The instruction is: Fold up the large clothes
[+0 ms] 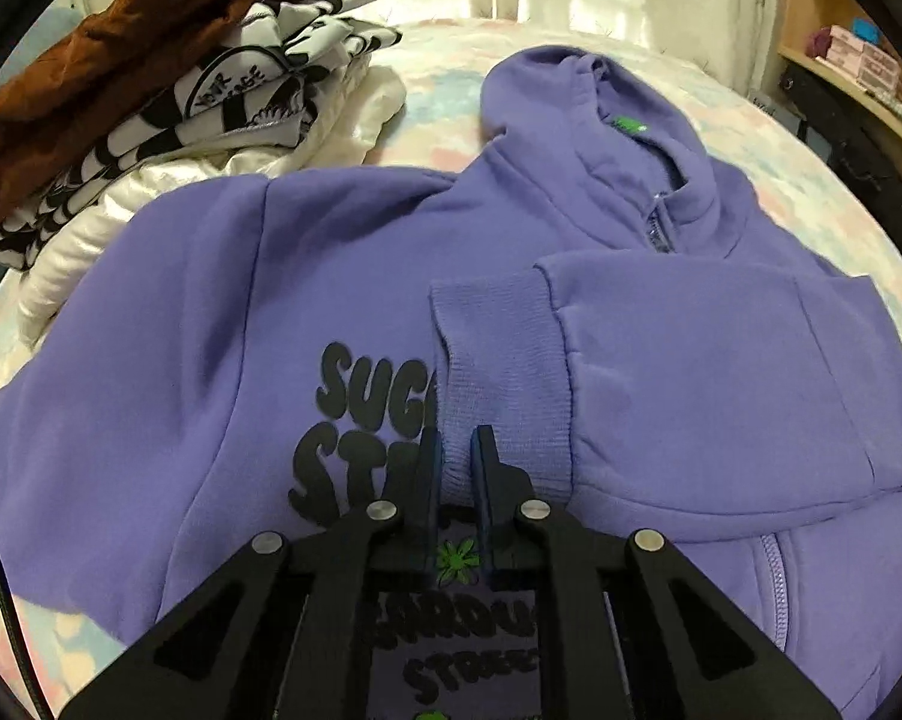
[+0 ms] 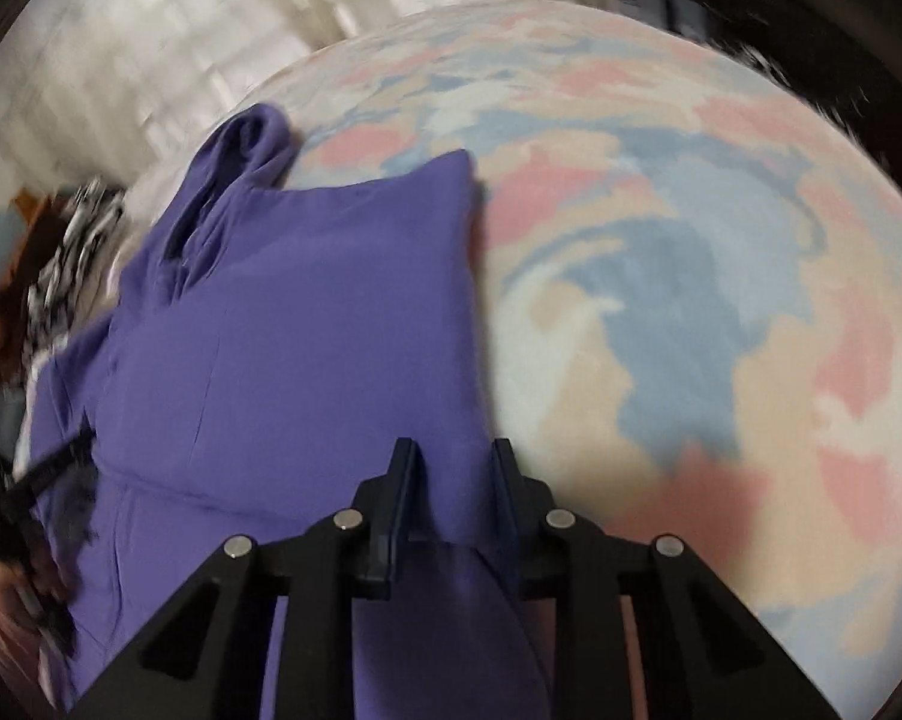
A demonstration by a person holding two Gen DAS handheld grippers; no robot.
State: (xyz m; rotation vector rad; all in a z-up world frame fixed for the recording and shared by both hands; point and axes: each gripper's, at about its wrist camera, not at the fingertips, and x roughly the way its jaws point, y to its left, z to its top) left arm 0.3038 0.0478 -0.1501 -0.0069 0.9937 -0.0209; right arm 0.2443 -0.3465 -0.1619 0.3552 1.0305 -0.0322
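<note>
Purple hoodie (image 1: pixel 211 312) lies flat on the pastel bed (image 1: pixel 439 84), one sleeve already folded across its chest

Largest first: the hoodie should stay smooth on the bed beside the folded clothes pile (image 1: pixel 199 96); the right hand-held gripper (image 2: pixel 454 462) pinches the folded side edge and should probably carry it straight inward without dragging, while the left hand-held gripper (image 1: pixel 454 450) is clamped on the ribbed cuff (image 1: pixel 499 360) and should keep it lying flat across the printed chest

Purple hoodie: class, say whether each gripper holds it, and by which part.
The left gripper pinches the purple hoodie by the ribbed sleeve cuff. The right gripper clamps the hoodie's folded side edge.
</note>
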